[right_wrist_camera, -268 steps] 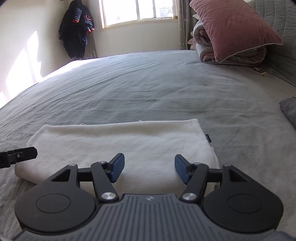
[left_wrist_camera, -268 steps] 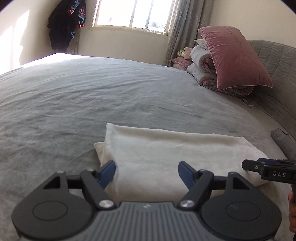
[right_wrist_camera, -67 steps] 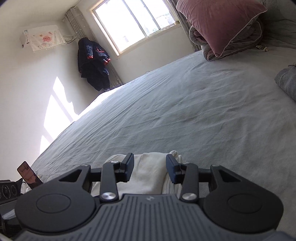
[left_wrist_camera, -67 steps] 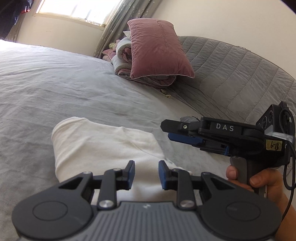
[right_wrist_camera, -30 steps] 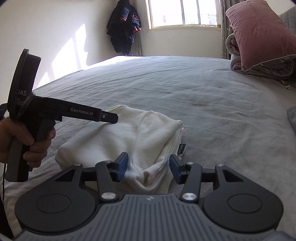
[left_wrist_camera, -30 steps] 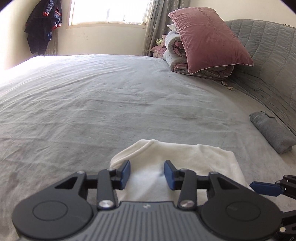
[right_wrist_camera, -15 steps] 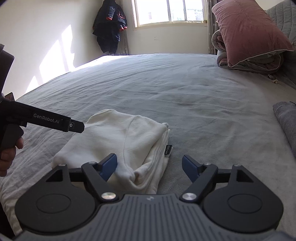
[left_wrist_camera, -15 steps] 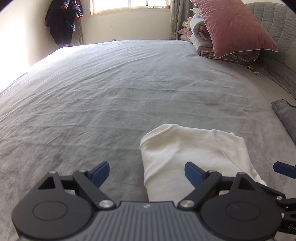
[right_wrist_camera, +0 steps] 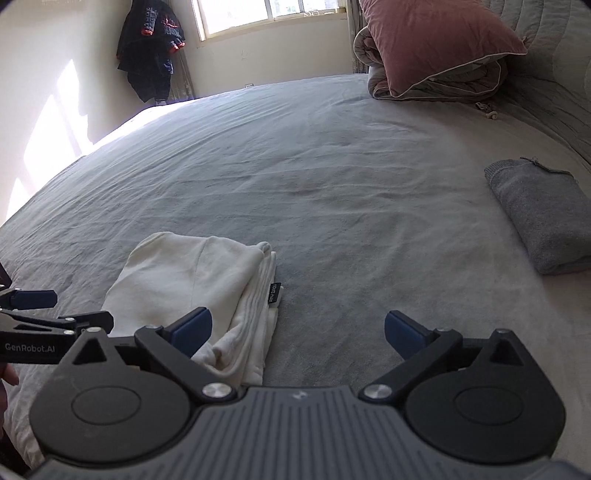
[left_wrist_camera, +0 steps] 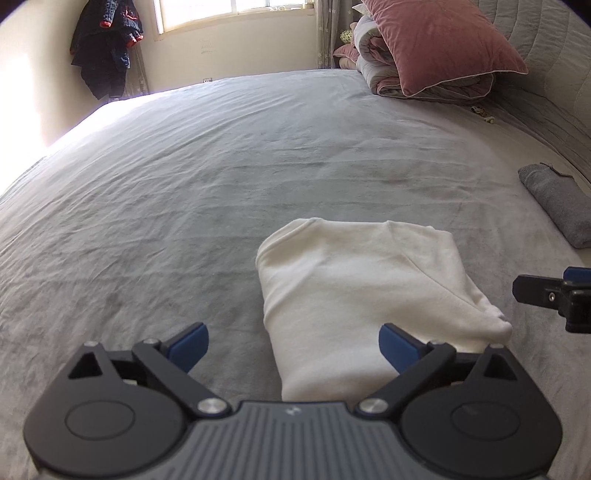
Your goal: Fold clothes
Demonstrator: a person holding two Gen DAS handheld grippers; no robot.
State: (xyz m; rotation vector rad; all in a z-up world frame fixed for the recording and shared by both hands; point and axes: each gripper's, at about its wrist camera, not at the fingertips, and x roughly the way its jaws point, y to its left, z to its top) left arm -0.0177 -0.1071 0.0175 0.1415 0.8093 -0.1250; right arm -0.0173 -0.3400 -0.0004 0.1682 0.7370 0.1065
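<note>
A folded cream-white garment lies on the grey bed sheet. My left gripper hangs just above its near end, jaws still opening, pads clear of the cloth. In the right wrist view the same garment shows its stacked edges and a small black label. My right gripper hovers over its right edge, jaws still opening with nothing gripped; its left pad overlaps the cloth in the picture. The right gripper's tip shows at the left view's right edge. The left gripper's fingers show at the right view's left edge.
A folded grey garment lies at the right side of the bed. A pink pillow rests on rolled bedding by the quilted headboard. A dark jacket hangs in the far corner beside the window.
Both grippers' jaws have spread wide and let go of the white garment. Both have lifted and drawn back a little from it. The garment stays folded on the sheet.
</note>
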